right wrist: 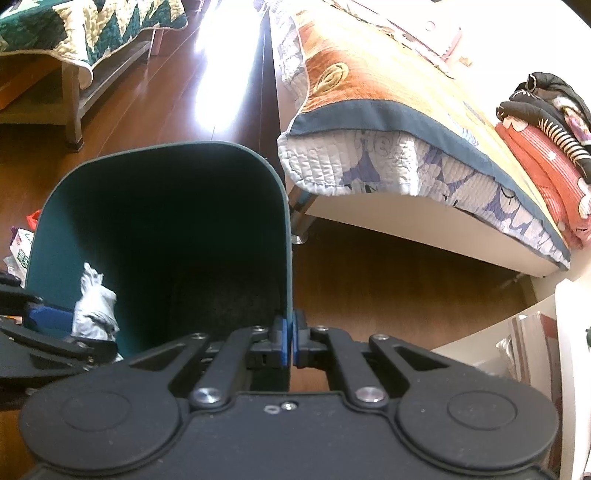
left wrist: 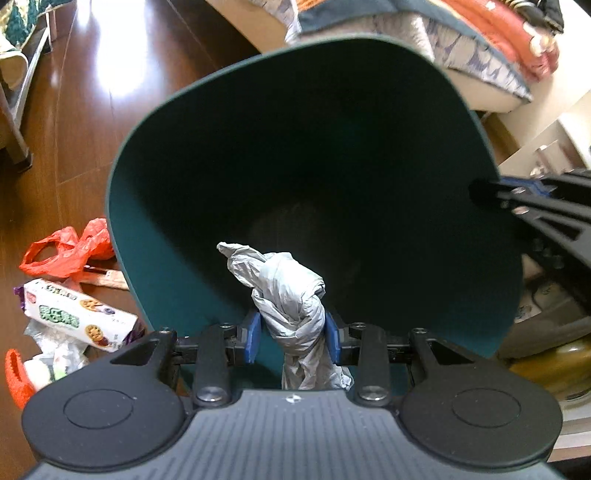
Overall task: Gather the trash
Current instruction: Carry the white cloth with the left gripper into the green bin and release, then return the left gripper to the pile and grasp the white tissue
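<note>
A dark green trash bin point(left wrist: 177, 206) stands tilted with its mouth toward me; it also shows in the right wrist view point(right wrist: 74, 206). My left gripper point(left wrist: 293, 328) is shut on a knotted grey plastic bag point(left wrist: 288, 291) and holds it at the bin's mouth; the bag also shows in the right wrist view point(right wrist: 94, 306). My right gripper point(right wrist: 290, 339) is shut on the bin's right rim, and it shows at the right in the left wrist view point(left wrist: 517, 201). On the floor left of the bin lie a red plastic bag point(left wrist: 66, 251) and a white snack wrapper point(left wrist: 77, 314).
Crumpled clear plastic point(left wrist: 55, 354) and an orange object point(left wrist: 14, 376) lie on the wooden floor point(left wrist: 74, 129) at the left. A bed with quilts point(right wrist: 406, 122) stands behind and right of the bin. A bench with a green quilt point(right wrist: 74, 33) stands at the far left.
</note>
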Action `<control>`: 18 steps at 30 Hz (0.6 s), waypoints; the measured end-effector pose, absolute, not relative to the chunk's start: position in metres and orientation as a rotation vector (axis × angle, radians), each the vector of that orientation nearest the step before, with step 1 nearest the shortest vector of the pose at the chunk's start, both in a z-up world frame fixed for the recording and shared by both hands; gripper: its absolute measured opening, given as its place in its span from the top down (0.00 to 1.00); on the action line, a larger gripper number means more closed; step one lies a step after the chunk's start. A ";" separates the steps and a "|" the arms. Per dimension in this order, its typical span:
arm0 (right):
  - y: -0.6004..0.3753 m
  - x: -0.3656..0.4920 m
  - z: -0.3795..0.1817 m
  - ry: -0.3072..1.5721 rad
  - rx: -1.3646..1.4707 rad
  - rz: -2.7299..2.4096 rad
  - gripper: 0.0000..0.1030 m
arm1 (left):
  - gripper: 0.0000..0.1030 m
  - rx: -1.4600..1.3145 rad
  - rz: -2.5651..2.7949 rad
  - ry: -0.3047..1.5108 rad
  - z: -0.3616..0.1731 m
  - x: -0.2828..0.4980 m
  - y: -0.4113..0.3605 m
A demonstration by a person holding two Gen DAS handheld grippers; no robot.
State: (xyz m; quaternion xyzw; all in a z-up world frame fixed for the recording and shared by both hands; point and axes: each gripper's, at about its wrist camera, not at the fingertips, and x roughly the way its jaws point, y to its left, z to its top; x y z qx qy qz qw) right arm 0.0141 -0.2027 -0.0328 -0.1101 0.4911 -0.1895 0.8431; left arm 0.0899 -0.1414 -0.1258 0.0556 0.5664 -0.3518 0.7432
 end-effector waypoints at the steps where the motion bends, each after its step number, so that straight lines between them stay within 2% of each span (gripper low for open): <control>1: -0.202 0.013 -0.032 1.034 -0.224 -0.396 0.97 | 0.66 0.132 -0.772 1.235 -0.126 0.088 -0.142; 3: -0.200 0.011 -0.033 1.019 -0.224 -0.404 0.97 | 0.64 0.158 -0.779 1.226 -0.125 0.083 -0.142; 5: -0.196 0.011 -0.034 1.015 -0.249 -0.400 0.97 | 0.52 0.171 -0.783 1.222 -0.124 0.080 -0.142; 7: -0.196 0.011 -0.031 1.011 -0.219 -0.377 0.96 | 0.35 0.167 -0.788 1.215 -0.122 0.075 -0.139; 18: -0.195 0.016 -0.029 1.008 -0.199 -0.345 0.95 | 0.33 0.194 -0.794 1.109 -0.088 0.060 -0.102</control>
